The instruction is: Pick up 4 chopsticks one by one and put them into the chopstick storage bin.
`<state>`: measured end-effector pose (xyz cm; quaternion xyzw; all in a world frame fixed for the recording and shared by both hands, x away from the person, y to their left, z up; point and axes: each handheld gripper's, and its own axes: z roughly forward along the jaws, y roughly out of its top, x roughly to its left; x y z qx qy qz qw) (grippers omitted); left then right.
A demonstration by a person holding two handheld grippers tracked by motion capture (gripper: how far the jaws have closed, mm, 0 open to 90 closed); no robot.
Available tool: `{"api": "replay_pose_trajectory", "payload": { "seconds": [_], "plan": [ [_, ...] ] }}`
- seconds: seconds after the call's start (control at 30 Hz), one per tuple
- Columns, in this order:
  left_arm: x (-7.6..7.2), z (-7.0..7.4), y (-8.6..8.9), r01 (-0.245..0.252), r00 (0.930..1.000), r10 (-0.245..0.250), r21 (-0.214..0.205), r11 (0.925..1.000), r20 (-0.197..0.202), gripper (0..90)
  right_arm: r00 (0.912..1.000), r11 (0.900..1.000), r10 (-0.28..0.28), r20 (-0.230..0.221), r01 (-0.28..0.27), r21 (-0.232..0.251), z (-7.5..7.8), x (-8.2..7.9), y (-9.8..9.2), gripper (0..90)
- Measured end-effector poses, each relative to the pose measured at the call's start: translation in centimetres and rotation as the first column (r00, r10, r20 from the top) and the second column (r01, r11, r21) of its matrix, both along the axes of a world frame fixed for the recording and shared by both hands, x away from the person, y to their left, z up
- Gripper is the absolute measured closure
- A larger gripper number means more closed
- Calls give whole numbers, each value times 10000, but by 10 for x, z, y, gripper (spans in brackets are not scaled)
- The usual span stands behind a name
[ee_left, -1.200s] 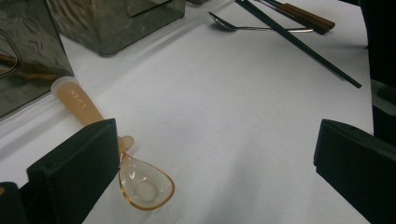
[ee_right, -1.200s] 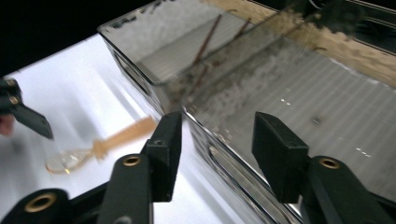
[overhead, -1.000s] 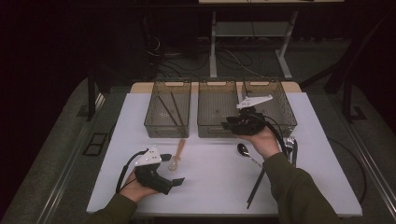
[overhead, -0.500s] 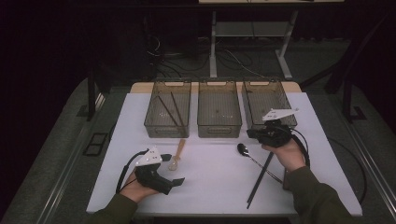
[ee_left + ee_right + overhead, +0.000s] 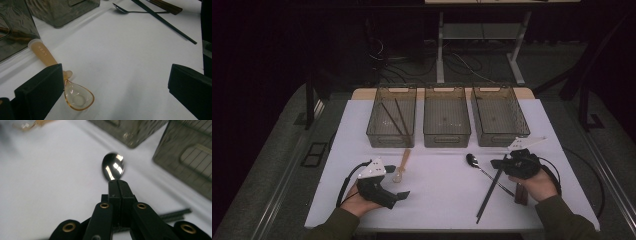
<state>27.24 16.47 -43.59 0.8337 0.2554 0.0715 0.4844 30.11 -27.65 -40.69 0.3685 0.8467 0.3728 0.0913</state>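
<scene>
Jaws of the right gripper point(image 5: 496, 163) are pressed together, and in the right gripper view point(image 5: 119, 185) we see nothing pinched between them. The metal spoon point(image 5: 113, 168) has its bowl just beyond the tips, at their 12 o'clock. Whether the tips touch it we cannot tell.

In the high view that metal spoon point(image 5: 473, 160) lies on the white tabletop point(image 5: 442, 200), bowl at 9 o'clock of the right gripper. Its handle runs off toward 4 o'clock under the black chopsticks point(image 5: 490, 192), which cross it. A brown-handled piece point(image 5: 521, 195) lies under the right hand; we cannot name it.

What has changed is the right hand's place. A second ago it hung over the bins at the far side, between the middle bin point(image 5: 447, 136) and the right bin point(image 5: 502, 137). Half a second ago it was already off them, and now it is low over the tabletop. We judge that one delivery is over and the next pick is starting, most likely the metal spoon. The shut jaws would have to spread before they can take it. The crossing chopsticks could be dragged along.

Farther out, at 9 o'clock across the tabletop, the left gripper point(image 5: 404, 195) has stayed where it was, jaws spread wide and empty. The amber plastic spoon point(image 5: 77, 97) lies just beside one jaw, not held. The left bin point(image 5: 377, 132) at 11 o'clock holds brown chopsticks point(image 5: 394, 117).
</scene>
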Motion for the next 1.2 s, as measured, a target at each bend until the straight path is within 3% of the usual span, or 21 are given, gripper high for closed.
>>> {"api": "replay_pose_trajectory", "payload": {
  "seconds": [0.3, 0.5, 0.73, 1.2],
  "plan": [
    [0, 0, 0, 29, 10000, -30, 116, 9999, 23, 0, 9951, 9959, 888, -441, -894, -125, -14, -34, -4, 895],
    [0, 0, 0, 10, 10000, -11, 123, 9999, 9, 0, 9873, 9892, 1433, -687, -1450, -213, -23, -48, 0, 895],
    [0, 0, 0, 15, 10000, -15, 78, 10000, 27, 0, 9719, 9739, 2131, -1000, -2195, -578, -30, -52, 13, 895],
    [0, 0, 0, 25, 10000, -25, 72, 10000, 15, 0, 9621, 9635, 2502, -1085, -2584, -694, -35, -53, 23, 895]
  ]
}}
